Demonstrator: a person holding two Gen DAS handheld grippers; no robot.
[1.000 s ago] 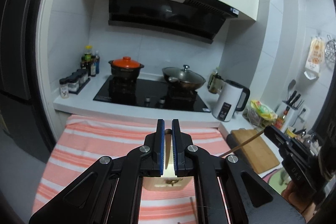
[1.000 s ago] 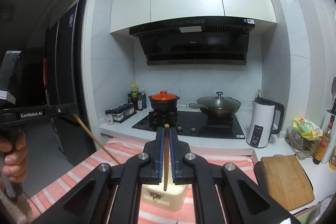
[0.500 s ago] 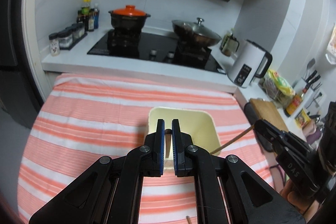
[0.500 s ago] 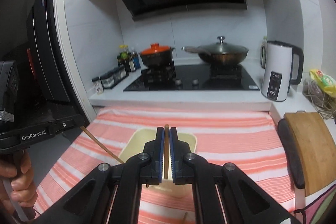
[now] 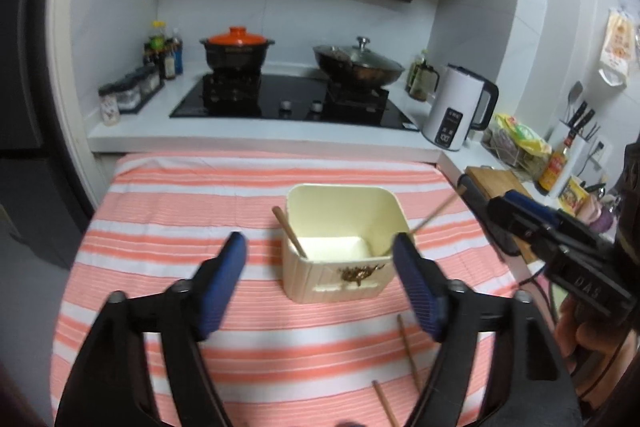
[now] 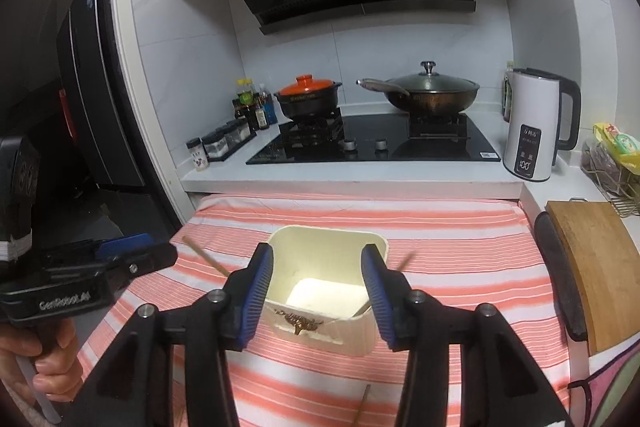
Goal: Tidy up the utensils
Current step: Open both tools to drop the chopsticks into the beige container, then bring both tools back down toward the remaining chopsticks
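Both sets of fingers are opening with nothing between them, the left gripper [image 5: 318, 259] wider than the right gripper [image 6: 318, 275]. Just ahead, two chopsticks [image 5: 289, 231] are leaning in the bin [image 5: 344, 213]; two more [image 5: 408, 351] are lying, seemingly lengthwise, on the surface [image 5: 180, 211] nearest the left.

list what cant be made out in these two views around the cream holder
- Left wrist view: chopsticks on the cloth run under the left tongs, ends cut off.
- Right wrist view: right chopstick in the cream holder is motion-blurred, partly behind the right tongs.
- Kettle label: too small.
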